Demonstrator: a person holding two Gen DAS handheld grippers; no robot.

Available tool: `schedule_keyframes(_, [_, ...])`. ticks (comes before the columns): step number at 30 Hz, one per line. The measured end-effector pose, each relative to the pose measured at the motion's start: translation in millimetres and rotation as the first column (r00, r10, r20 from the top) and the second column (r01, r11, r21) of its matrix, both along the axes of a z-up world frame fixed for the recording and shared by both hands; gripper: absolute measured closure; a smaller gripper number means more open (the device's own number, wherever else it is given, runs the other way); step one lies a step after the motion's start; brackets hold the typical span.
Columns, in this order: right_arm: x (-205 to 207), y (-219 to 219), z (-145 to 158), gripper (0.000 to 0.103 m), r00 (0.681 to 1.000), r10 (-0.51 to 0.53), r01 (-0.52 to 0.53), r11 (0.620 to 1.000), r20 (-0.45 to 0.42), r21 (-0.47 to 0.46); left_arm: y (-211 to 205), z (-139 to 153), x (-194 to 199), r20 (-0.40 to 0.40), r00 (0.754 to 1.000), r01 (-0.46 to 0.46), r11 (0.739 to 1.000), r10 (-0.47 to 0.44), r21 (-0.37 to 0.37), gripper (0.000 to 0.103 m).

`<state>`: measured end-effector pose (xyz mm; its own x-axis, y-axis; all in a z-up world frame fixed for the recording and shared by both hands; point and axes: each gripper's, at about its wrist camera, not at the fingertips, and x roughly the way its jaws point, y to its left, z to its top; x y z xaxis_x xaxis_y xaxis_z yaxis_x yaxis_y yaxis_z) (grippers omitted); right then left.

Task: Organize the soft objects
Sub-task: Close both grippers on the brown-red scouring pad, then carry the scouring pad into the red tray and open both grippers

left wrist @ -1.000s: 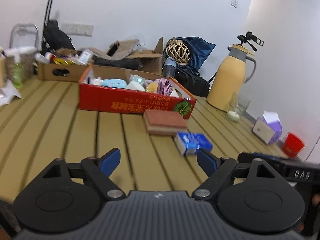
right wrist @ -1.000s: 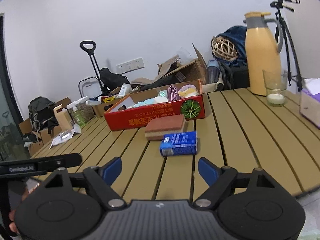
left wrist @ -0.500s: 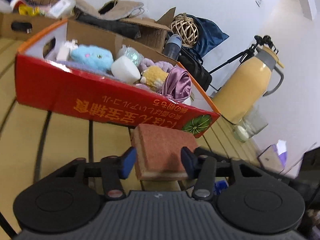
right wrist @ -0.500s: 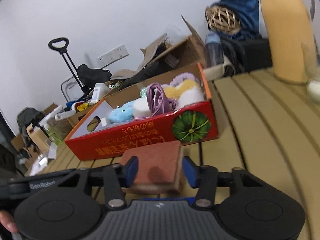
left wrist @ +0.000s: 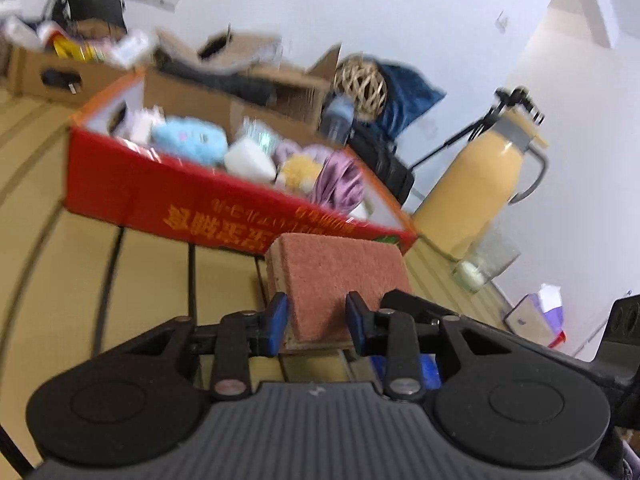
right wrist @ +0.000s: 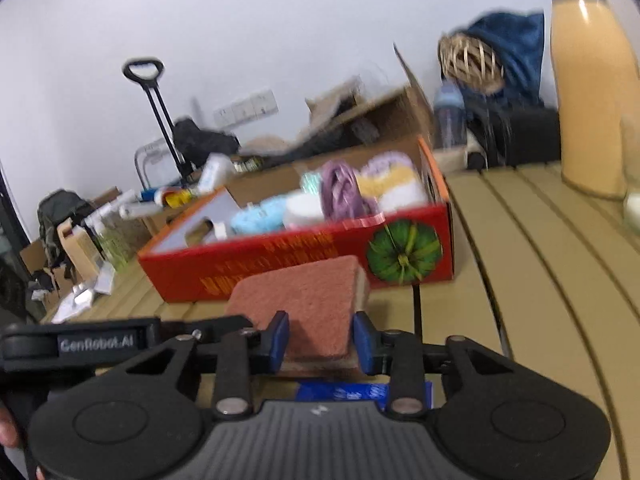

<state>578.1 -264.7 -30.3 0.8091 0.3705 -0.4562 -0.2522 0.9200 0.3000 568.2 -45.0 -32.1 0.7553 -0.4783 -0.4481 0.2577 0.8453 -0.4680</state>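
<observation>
A red-brown sponge (left wrist: 336,276) with a tan underside lies on the slatted table just in front of the red cardboard box (left wrist: 192,208). The box holds several soft things, among them a blue plush (left wrist: 188,140) and a purple cloth (left wrist: 340,184). My left gripper (left wrist: 316,322) is closing, its pads pinching the sponge's near left part. My right gripper (right wrist: 320,338) is closing too, its pads pressed on the near right part of the sponge (right wrist: 308,300). A blue packet (right wrist: 360,394) lies under the grippers, mostly hidden.
A yellow thermos jug (left wrist: 480,184) and a glass (left wrist: 484,264) stand to the right of the box. Cardboard boxes, a wicker ball (left wrist: 360,80) and bags crowd the far side. A tissue pack (left wrist: 540,312) sits at the right edge.
Both grippers came forward over the blue packet to the sponge and narrowed from wide open until the pads sit against it. The red box now looms closer.
</observation>
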Motion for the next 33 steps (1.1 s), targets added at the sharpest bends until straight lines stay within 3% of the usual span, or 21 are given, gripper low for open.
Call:
schedule_keyframes(5, [-63.9,8.7,27.0,0.074,0.994,0.038,-0.041,0.999,0.107,0.027,13.3,24.5,-87.7,0.077,0.997,-0.026,0.999,0.024,0.027,0.071])
schedule_keyframes(10, [-148.9,20.8,27.4,0.073,0.993,0.031,-0.038,0.997,0.116,0.060,19.0,30.5,-164.2,0.079,0.997,-0.032,0.998,0.027,0.063,0.071])
schedule_keyframes(15, [-208.5,21.0,33.4,0.073,0.992,0.044,-0.052,0.996,0.121,0.066,20.2,38.7,-211.6,0.102,0.995,-0.024,0.998,0.017,0.064,0.071])
schedule_keyframes(24, [-258.6,20.9,50.3,0.073,0.987,0.017,-0.025,0.999,0.163,0.047,17.7,45.3,-241.5,0.136,0.991,-0.009,0.999,0.001,0.052,0.071])
schedule_keyframes(33, [-240.4,19.9,50.3,0.073,0.991,0.023,-0.030,0.998,0.133,0.051,20.5,44.4,-217.7,0.121,0.993,-0.007,0.999,0.002,0.039,0.071])
